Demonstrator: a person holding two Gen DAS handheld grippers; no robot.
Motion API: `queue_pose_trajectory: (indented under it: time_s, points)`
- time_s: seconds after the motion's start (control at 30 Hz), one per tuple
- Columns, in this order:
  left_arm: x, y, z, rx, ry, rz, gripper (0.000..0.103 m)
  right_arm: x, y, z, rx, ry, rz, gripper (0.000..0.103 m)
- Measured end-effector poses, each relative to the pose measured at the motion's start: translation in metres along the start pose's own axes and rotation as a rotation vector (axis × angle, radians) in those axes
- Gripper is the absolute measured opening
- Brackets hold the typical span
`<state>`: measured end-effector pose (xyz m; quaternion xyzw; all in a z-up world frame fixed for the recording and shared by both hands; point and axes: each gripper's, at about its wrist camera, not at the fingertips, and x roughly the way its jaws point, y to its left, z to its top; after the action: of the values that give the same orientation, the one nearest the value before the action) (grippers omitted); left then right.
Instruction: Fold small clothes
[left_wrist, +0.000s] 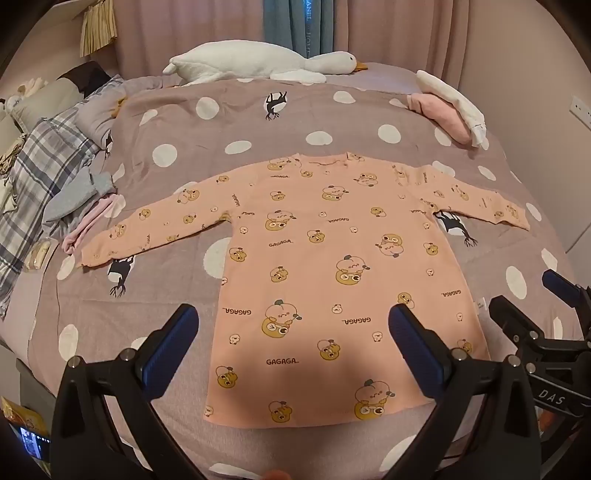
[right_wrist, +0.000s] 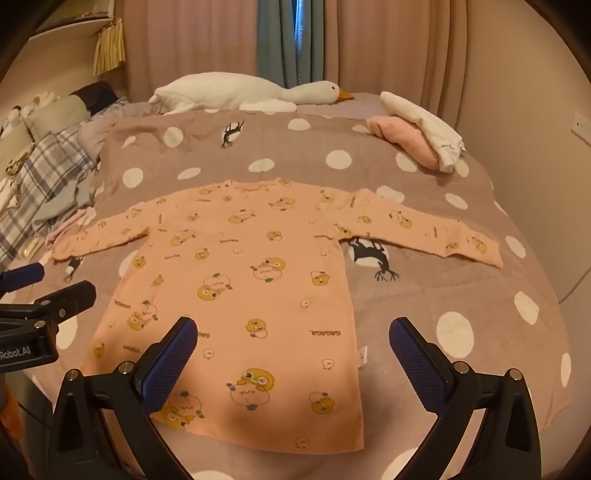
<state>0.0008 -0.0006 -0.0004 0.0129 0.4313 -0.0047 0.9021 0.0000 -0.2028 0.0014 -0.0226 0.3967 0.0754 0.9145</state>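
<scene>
A small peach long-sleeved shirt (left_wrist: 332, 258) (right_wrist: 240, 277) with cartoon prints lies flat on the bed, both sleeves spread out and the neck at the far side. My left gripper (left_wrist: 293, 321) hovers open above the hem's left part, nothing between its blue pads. My right gripper (right_wrist: 293, 328) is open too, over the hem's right corner, where a small white tag sticks out. Each gripper shows at the edge of the other's view: the right gripper (left_wrist: 524, 291) and the left gripper (right_wrist: 55, 282). Neither touches the cloth.
The bed wears a mauve cover with white dots (left_wrist: 221, 122). A white plush goose (left_wrist: 258, 62) lies along the far edge. Folded pink and white clothes (left_wrist: 447, 110) sit far right. A heap of plaid and grey garments (left_wrist: 44, 166) lies left.
</scene>
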Motion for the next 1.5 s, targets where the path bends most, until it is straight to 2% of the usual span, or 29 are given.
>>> queue_pose_trajectory:
  time_s: [1.5]
  points:
    - [0.0010,0.0035,0.0020,-0.016,-0.004,-0.008,0.103,-0.0027,0.0009,0.0024,0.008,-0.007,0.013,0.103]
